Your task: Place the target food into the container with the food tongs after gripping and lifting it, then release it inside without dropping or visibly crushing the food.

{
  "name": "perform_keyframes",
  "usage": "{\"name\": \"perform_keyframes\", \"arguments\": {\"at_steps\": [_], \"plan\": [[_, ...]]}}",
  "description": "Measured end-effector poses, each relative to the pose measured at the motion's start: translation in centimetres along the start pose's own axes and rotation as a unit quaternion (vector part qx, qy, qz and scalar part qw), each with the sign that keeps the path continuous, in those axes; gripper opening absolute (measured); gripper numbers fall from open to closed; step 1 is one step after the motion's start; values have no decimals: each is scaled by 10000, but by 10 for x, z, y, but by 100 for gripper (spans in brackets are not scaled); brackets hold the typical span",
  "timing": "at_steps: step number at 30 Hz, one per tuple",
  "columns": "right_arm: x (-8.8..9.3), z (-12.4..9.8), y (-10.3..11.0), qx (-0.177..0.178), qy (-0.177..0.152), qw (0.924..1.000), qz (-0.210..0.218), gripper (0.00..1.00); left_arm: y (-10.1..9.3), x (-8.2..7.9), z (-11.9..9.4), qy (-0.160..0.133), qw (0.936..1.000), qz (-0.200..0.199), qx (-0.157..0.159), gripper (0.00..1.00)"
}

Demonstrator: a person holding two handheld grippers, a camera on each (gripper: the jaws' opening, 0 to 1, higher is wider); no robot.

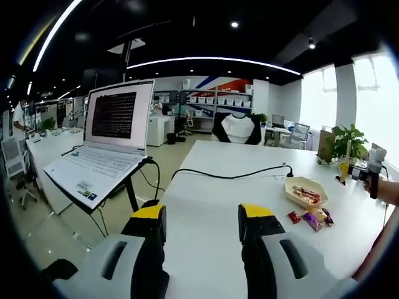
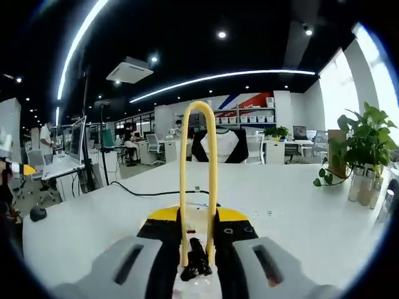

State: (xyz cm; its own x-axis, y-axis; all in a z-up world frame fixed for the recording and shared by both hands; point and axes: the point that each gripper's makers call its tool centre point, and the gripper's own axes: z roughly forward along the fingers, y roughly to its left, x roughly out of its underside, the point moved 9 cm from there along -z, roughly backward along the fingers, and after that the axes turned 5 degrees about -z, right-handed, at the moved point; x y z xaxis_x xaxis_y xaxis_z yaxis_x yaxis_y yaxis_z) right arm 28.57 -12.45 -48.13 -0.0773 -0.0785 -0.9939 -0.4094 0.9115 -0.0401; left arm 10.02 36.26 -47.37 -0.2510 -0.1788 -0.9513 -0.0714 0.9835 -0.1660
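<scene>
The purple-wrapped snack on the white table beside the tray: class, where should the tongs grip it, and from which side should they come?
Grip the purple-wrapped snack across its narrow middle, coming from above. It lies flat on the table, with a red snack close beside it, so a sideways approach would likely nudge that. The yellow tongs are already clamped in the right gripper.

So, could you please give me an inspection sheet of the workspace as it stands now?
Surface: white table, mostly bare.
Job's things: yellow tongs between the right tool's jaws, loop end pointing away; tray with food inside; wrapped snacks loose on the table beside it.
Clutter: open laptop on a stand left of the table; bottles at the far right edge.
Grippers: left tool open, holding nothing, over the table; right tool shut on the tongs.
Cables: black cable running across the table; another from the laptop.
Surroundings: open office, shelves, chairs, potted plants, people at far desks.
</scene>
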Motion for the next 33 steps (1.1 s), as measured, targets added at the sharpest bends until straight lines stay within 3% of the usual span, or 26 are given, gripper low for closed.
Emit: {"name": "perform_keyframes", "arguments": {"at_steps": [6, 14, 17, 19, 21, 23, 25, 26, 28, 33], "plan": [[-27, 25, 2, -263, -156, 9995, -113, 15, 6, 2, -8, -75, 10000, 39, -5, 49], [-25, 49, 7, -499, -61, 9987, 11, 16, 10, -1, -14, -191, 9997, -61, 134, 50], [-22, 55, 10, -591, -9, 9982, 72, 16, 6, -1, -12, -253, 9989, -80, 374, 51], [-26, 58, 15, -944, -111, 9951, 273, 18, 0, -2, -10, -307, 9972, -93, 680, 51], [-33, 58, 18, -929, -189, 9953, 189, 22, -7, -4, -8, -285, 9953, 189, 909, 54], [-37, 59, 20, -1046, -227, 9936, 371, 23, -17, -5, -6, -192, 9906, 374, 1298, 54], [-40, 58, 20, -1038, -274, 9938, 272, 23, -30, -4, -3, -39, 9826, 459, 1801, 54], [-41, 58, 20, -1055, -281, 9936, 296, 23, -33, -3, -3, 5, 9804, 496, 1908, 54], [-43, 54, 20, -1102, -294, 9925, 437, 23, -46, 2, 1, 255, 9695, 635, 2354, 54], [-46, 43, 18, -1099, -290, 9930, 325, 23, -59, 10, 8, 411, 9635, 659, 2560, 53]]}}
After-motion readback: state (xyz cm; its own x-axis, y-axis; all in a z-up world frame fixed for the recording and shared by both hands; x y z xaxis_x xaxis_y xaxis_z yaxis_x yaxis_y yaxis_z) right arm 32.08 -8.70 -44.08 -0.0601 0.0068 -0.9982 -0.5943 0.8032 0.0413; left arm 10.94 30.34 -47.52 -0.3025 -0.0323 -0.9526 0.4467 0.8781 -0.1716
